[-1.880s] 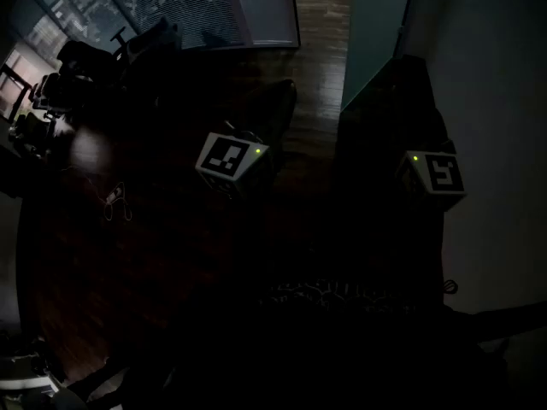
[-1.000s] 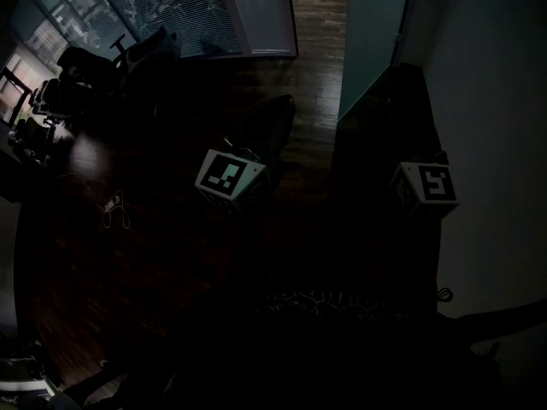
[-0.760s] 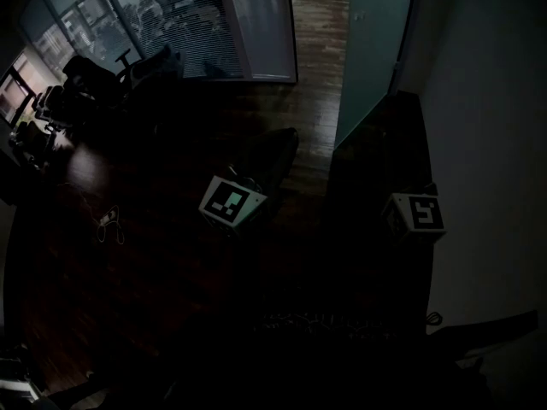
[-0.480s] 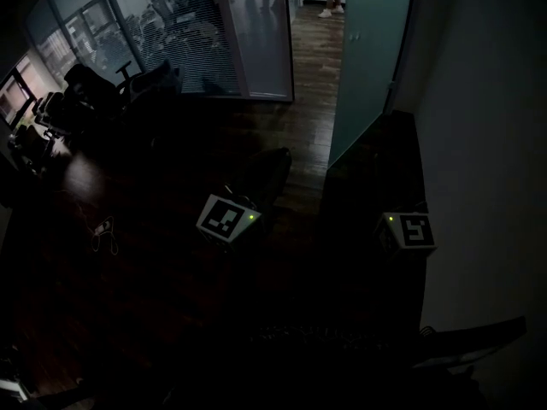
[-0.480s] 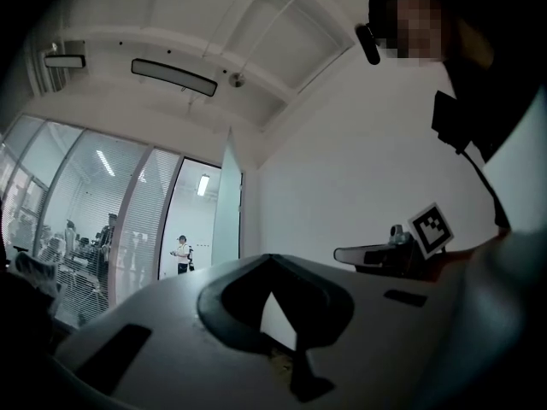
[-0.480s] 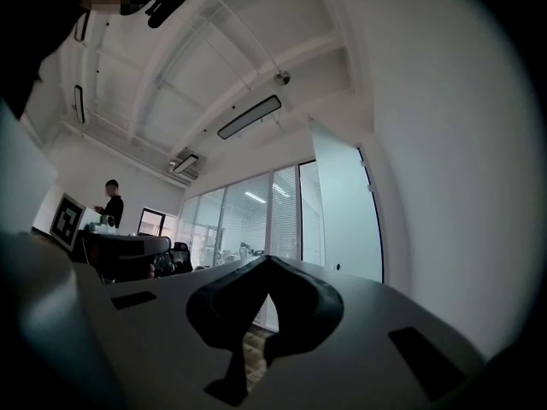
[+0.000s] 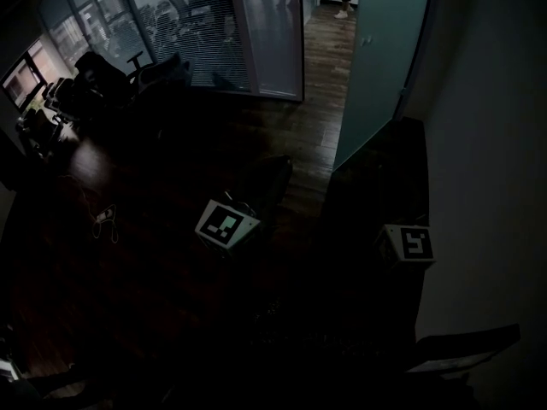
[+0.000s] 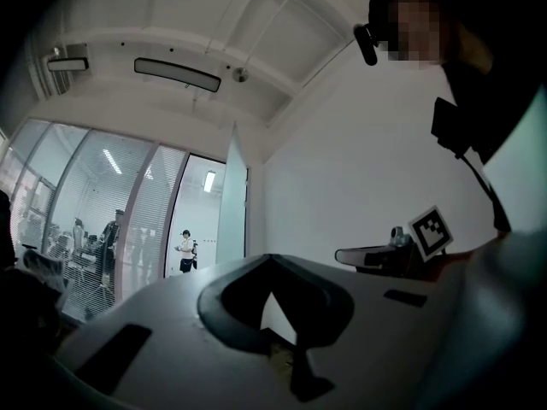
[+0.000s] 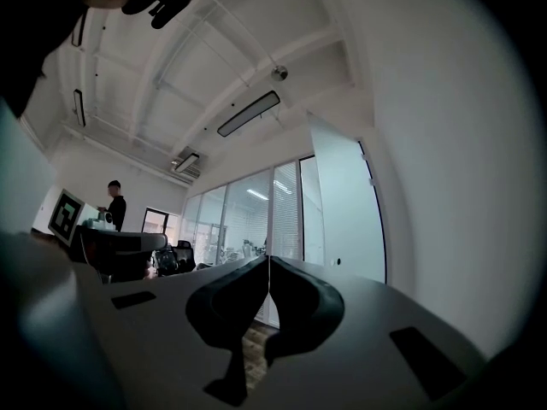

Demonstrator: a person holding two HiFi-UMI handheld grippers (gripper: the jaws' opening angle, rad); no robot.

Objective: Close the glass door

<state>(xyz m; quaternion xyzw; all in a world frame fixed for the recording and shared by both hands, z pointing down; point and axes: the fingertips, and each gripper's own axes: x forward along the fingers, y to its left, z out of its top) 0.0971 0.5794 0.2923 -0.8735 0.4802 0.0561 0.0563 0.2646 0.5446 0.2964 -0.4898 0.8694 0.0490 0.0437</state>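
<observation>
Left gripper point(image 8: 272, 259) has its jaws tip to tip with nothing in them, and the right gripper point(image 9: 268, 259) is pinched together just the same, empty too, neither touching anything. The glass door point(image 7: 385, 49) stands well apart at twelve o'clock from the right gripper, angled open beside the white wall point(image 7: 487, 143). Out at ten o'clock, chairs point(image 7: 162, 68) sit before a glass partition point(image 7: 248, 32) with blinds, dark wood floor point(image 7: 316, 109) running past to the doorway.
</observation>
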